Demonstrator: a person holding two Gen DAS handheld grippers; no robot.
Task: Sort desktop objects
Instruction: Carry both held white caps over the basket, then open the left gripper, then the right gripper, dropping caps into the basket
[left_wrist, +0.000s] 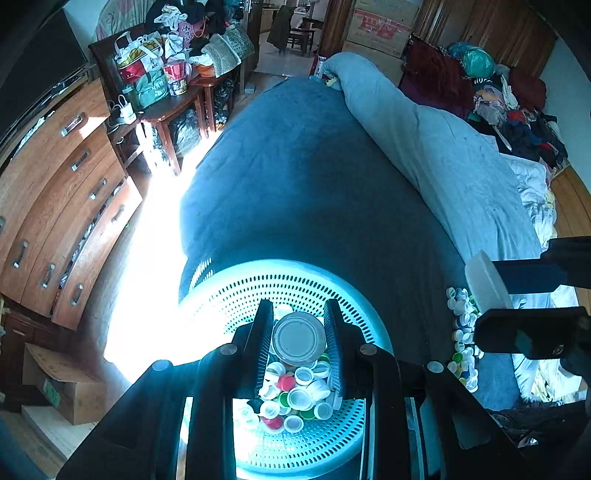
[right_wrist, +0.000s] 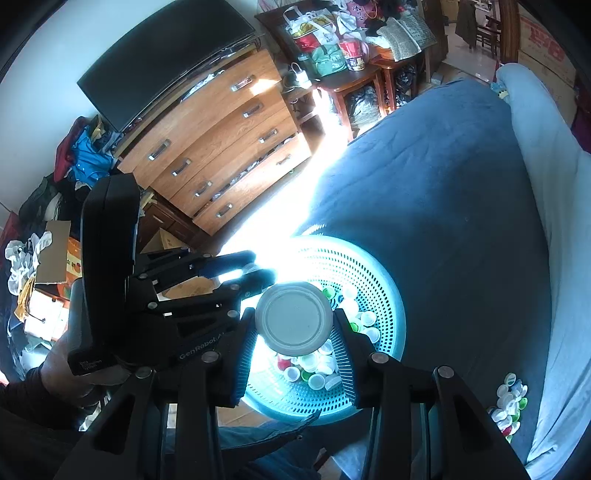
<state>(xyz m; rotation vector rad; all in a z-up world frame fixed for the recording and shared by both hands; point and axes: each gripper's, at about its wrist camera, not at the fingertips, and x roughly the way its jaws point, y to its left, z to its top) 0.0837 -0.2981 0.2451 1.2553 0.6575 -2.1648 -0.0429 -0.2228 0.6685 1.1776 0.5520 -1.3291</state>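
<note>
Turquoise perforated plastic is filling the space below both my claws: a round colander-like basket (left_wrist: 295, 284) sitting on the dark blue bedspread (left_wrist: 314, 184), with sunlight glaring across its left side. My left gripper (left_wrist: 298, 345) is pointing steeply down over it, its ribbed jaws closed to a narrow gap and pressing on both sides of a small round grey-white lid (left_wrist: 298, 338). My right gripper (right_wrist: 294, 334) is hanging over the same basket, jaws set somewhat wider and clamping a larger round white plastic lid (right_wrist: 294, 318) by its rim. Directly beneath the two held lids, inside the basket, a heap of mixed bottle caps (left_wrist: 295, 391) is lying, mostly white with some red and green. Off to the right of my right claw, a second loose pile of white and green caps (right_wrist: 509, 406) is resting on the bedspread, well apart from the basket. Left of my right claw, a person's hand (right_wrist: 62, 365) is gripping the left tool's handle.
</note>
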